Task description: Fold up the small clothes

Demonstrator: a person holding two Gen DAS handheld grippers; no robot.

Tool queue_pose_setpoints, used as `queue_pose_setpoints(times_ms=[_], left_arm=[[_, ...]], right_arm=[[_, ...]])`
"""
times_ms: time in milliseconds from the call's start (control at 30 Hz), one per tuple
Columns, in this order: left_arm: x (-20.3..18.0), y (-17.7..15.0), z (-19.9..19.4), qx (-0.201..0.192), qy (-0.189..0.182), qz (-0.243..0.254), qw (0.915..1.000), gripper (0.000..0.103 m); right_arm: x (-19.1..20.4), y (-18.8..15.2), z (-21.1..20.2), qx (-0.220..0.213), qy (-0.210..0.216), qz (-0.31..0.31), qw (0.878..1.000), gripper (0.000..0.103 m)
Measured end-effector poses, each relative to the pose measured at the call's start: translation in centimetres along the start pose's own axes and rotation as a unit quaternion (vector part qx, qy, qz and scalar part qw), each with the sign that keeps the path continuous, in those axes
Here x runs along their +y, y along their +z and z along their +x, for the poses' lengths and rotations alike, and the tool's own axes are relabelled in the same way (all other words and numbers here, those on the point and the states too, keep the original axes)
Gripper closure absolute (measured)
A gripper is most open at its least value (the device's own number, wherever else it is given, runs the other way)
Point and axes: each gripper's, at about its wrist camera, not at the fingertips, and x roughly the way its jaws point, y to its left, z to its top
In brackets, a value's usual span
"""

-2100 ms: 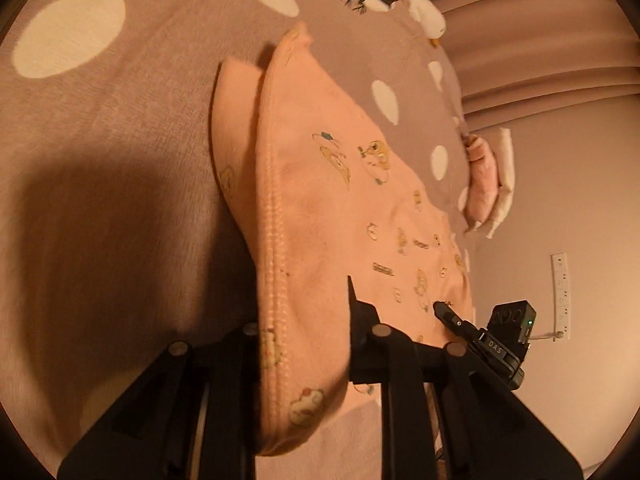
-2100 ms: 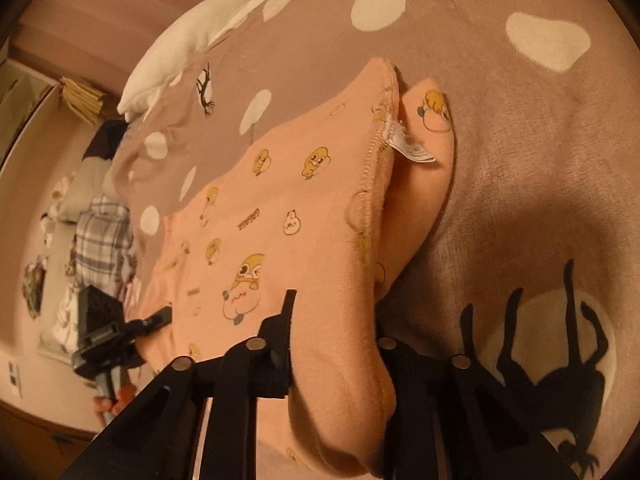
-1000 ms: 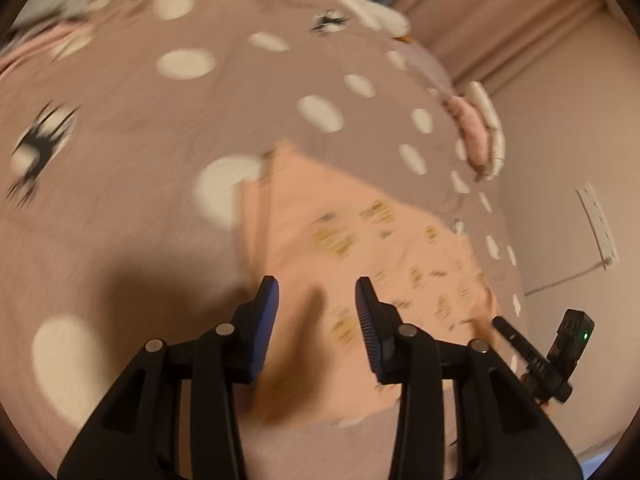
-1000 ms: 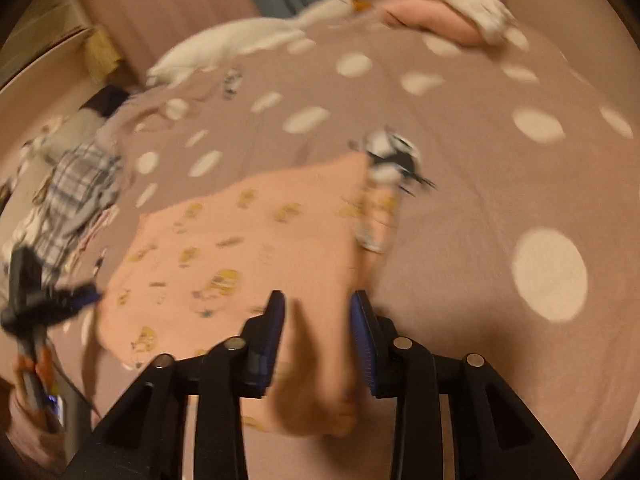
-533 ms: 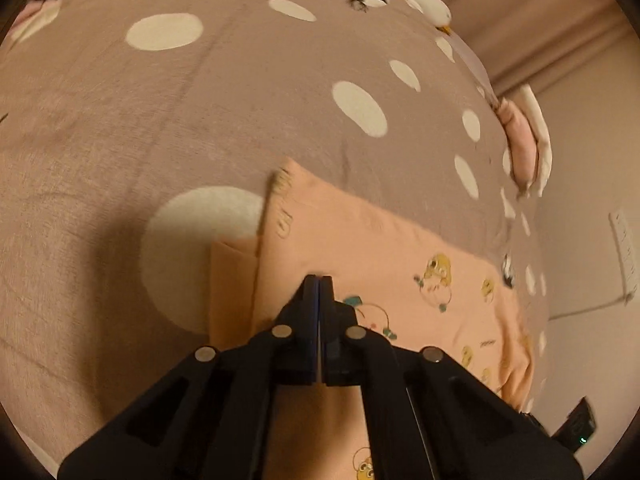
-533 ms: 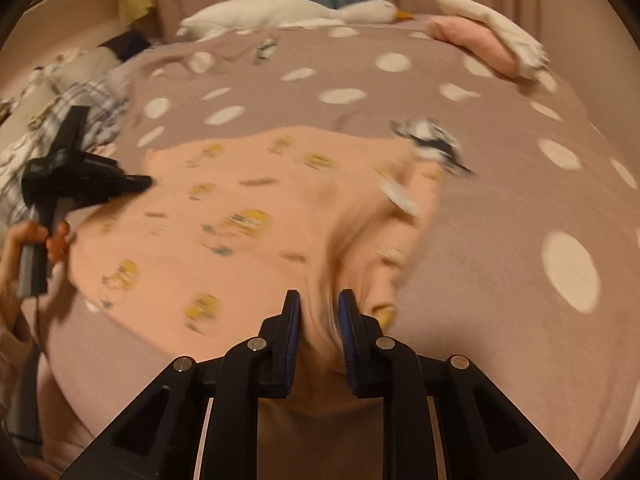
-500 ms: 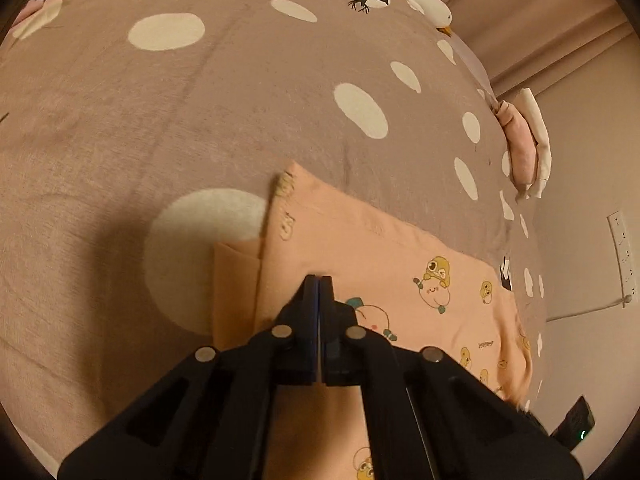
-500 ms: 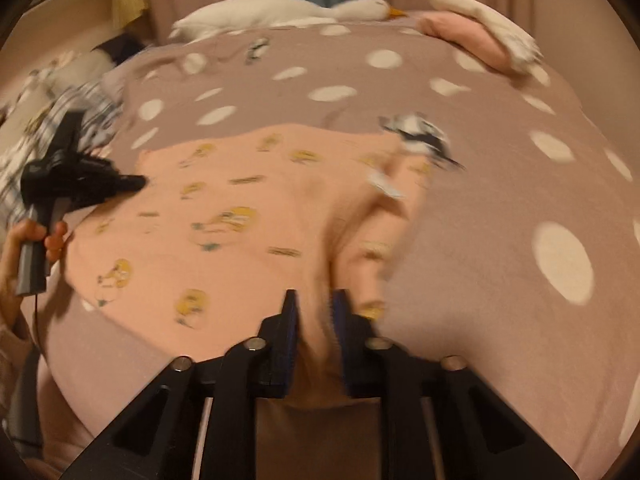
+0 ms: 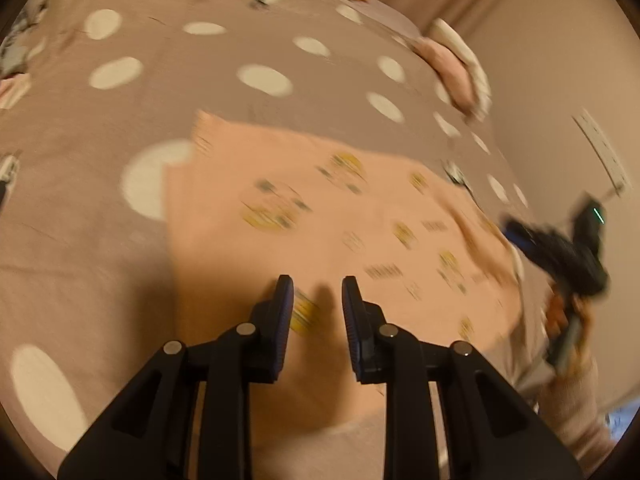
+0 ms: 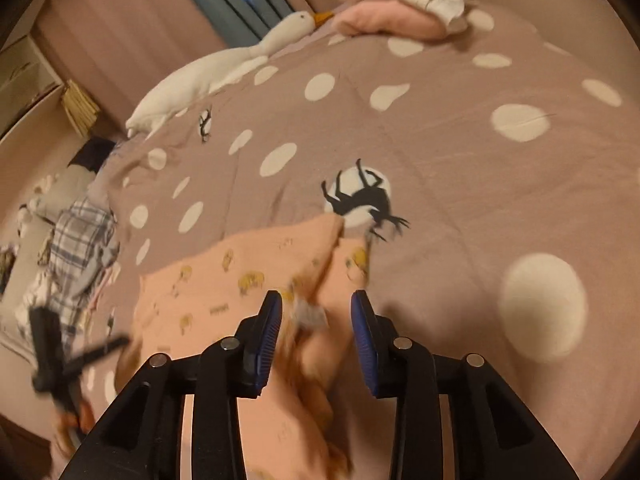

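A small peach garment [image 9: 320,216] with yellow cartoon prints lies folded on a mauve polka-dot bedspread [image 9: 80,240]. My left gripper [image 9: 317,300] is open above its near edge, holding nothing. In the right wrist view the same garment [image 10: 224,292] lies with a rumpled end and a white label between the jaws. My right gripper [image 10: 316,320] is open over that end. The right gripper also shows at the right in the left wrist view [image 9: 560,248], and the left gripper shows at the lower left in the right wrist view [image 10: 60,364], both blurred.
A white plush goose [image 10: 224,68] and a pink-and-white pillow [image 10: 400,8] lie at the bed's far end. Plaid clothes [image 10: 80,240] are piled at the left edge. A wall with a power strip [image 9: 600,152] lies to the right.
Both grippers have opened and let go of the garment, which now lies on the bed. Both have drawn back and up a little from it.
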Motion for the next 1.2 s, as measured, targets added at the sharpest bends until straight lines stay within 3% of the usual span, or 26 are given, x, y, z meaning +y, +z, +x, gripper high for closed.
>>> queue_pose_setpoints(times_ms=[100, 167, 267, 300, 333, 400, 467, 533, 600, 667, 767, 867, 1000, 1133, 1200], left_arm=[[-0.6, -1.3, 0.8, 0.015, -0.003, 0.012, 0.9998, 0.079], [-0.4, -1.6, 1.2, 0.015, 0.0, 0.011, 0.9998, 0.079], [0.3, -1.7, 1.4, 0.019, -0.014, -0.009, 0.9997, 0.079], [0.6, -1.7, 1.5, 0.019, -0.018, -0.017, 0.9995, 0.079], [0.5, -1.7, 1.4, 0.019, -0.019, -0.019, 0.9995, 0.079], [0.5, -1.7, 1.4, 0.019, -0.018, -0.019, 0.9995, 0.079], [0.3, -1.7, 1.4, 0.019, -0.017, -0.017, 0.9995, 0.079], [0.2, -1.7, 1.4, 0.021, -0.016, -0.016, 0.9995, 0.079], [0.2, -1.6, 1.5, 0.022, -0.015, -0.016, 0.9995, 0.079], [0.3, -1.5, 1.7, 0.025, -0.016, -0.018, 0.9994, 0.078], [0.5, -1.6, 1.7, 0.024, -0.015, -0.022, 0.9993, 0.078], [0.2, -1.7, 1.7, 0.021, -0.007, -0.018, 0.9996, 0.078], [-0.2, -1.9, 1.9, 0.018, 0.007, -0.013, 0.9997, 0.078], [-0.6, -2.1, 1.9, 0.012, 0.017, -0.004, 0.9998, 0.076], [-0.8, -2.2, 1.9, 0.011, 0.023, 0.0, 0.9997, 0.076]], right_arm=[[-0.5, 1.5, 3.2, 0.037, 0.014, 0.022, 0.999, 0.068], [-0.3, 0.9, 3.8, 0.049, 0.013, 0.029, 0.998, 0.068], [0.4, 0.1, 4.0, 0.057, 0.044, 0.024, 0.997, 0.07], [0.7, 0.2, 4.1, 0.056, 0.047, 0.018, 0.997, 0.077], [1.0, 0.2, 4.1, 0.058, 0.049, 0.006, 0.997, 0.099], [1.0, 0.8, 4.2, 0.049, 0.034, 0.0, 0.998, 0.098], [1.0, 1.3, 3.0, 0.013, -0.003, -0.009, 1.0, 0.099], [1.1, 1.5, 2.8, -0.001, -0.046, -0.033, 0.998, 0.099], [1.7, 1.2, 3.7, 0.014, -0.079, -0.069, 0.994, 0.099], [2.1, 0.7, 4.7, 0.014, -0.137, -0.105, 0.985, 0.099], [1.8, 0.4, 3.8, -0.005, -0.151, -0.097, 0.984, 0.098], [3.2, -0.7, 1.2, -0.035, -0.126, -0.116, 0.985, 0.098], [5.9, -3.5, -1.3, -0.03, -0.068, -0.17, 0.983, 0.096], [7.0, -6.1, -1.6, -0.01, -0.051, -0.2, 0.978, 0.072], [6.5, -6.6, -0.8, 0.004, -0.061, -0.203, 0.977, 0.071]])
